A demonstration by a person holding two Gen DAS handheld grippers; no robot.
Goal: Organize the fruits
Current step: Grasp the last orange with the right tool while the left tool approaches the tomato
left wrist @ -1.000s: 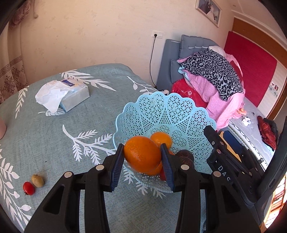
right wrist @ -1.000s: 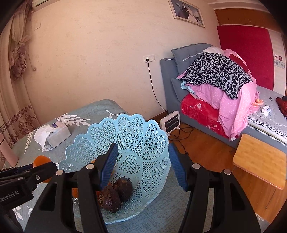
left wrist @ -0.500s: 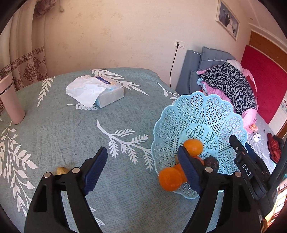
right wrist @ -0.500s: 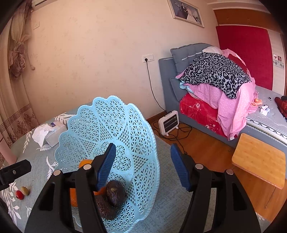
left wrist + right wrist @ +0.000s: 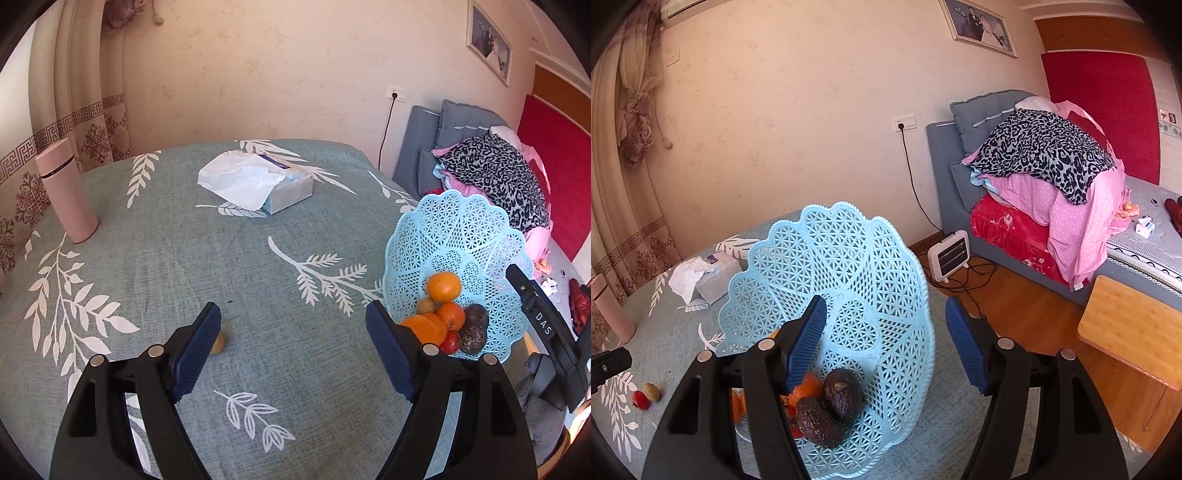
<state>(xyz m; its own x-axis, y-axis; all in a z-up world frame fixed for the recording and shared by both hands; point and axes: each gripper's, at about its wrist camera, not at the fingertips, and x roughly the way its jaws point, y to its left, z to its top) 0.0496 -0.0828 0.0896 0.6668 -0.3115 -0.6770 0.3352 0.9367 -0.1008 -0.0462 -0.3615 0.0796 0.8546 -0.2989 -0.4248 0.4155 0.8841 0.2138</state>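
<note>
- Fruit is mostly gathered, judging by how it lies: oranges (image 5: 443, 286), a red fruit and two dark wrinkled fruits (image 5: 831, 406) sit in the tilted blue basket (image 5: 458, 229) at the table's right edge.
- Left to do, it seems: a small brownish fruit (image 5: 219, 342) and a red one (image 5: 640, 400) lie loose on the tablecloth (image 5: 221, 258).
- Left gripper (image 5: 293, 349) has its jaws spread wide and empty after letting go of an orange; the brownish fruit sits just beside its left pad.
- Right gripper (image 5: 886, 347) has just been opening; the basket's rim stands between its jaws, and no pad clearly presses on it.
- Only the right view shows the loose red fruit; only the left shows the whole pile of fruit, plus the tissue box (image 5: 258, 184) and pink flask (image 5: 66, 192) in full.
</note>
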